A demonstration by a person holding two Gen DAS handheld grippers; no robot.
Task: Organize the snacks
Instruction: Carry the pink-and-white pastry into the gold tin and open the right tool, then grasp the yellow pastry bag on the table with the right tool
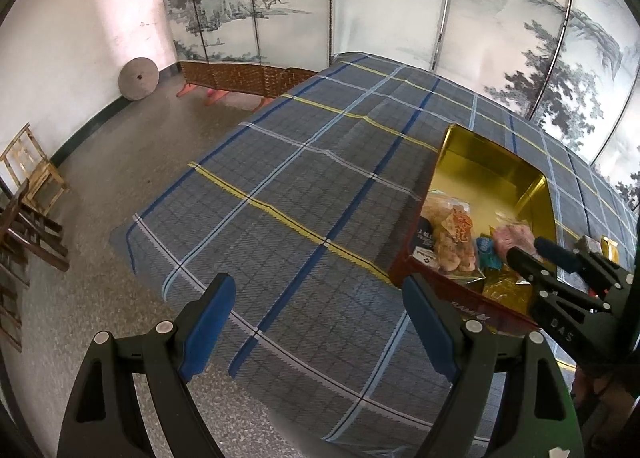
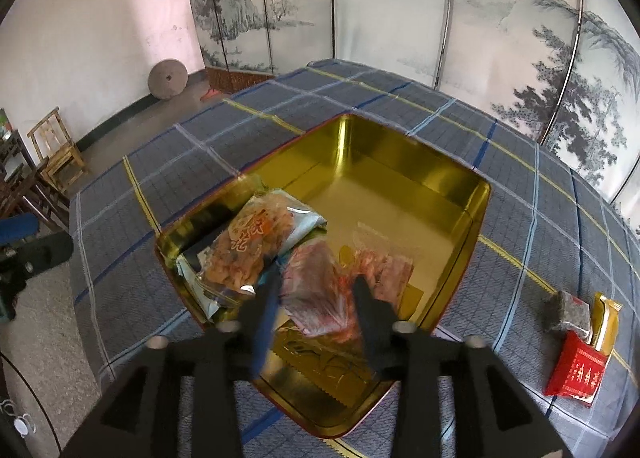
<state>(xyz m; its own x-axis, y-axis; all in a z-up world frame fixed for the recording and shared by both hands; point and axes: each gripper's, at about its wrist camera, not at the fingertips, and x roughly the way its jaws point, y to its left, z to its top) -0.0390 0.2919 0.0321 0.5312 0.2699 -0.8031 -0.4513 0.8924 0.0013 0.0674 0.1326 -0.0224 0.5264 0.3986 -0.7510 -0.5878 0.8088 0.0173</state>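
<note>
I've several packs in the tin (image 2: 476,217), three (image 2: 576,334) left lower right; right gripper (image 2: 316,298) jaws part-open around the pink pack (image 2: 316,278), left gripper (image 1: 320,322) wide, empty.

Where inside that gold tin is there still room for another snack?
The far half of the tin, by its back walls, is bare gold floor. The near half is crowded: the orange snack bag left, pink packets under the right hand-held gripper.
</note>
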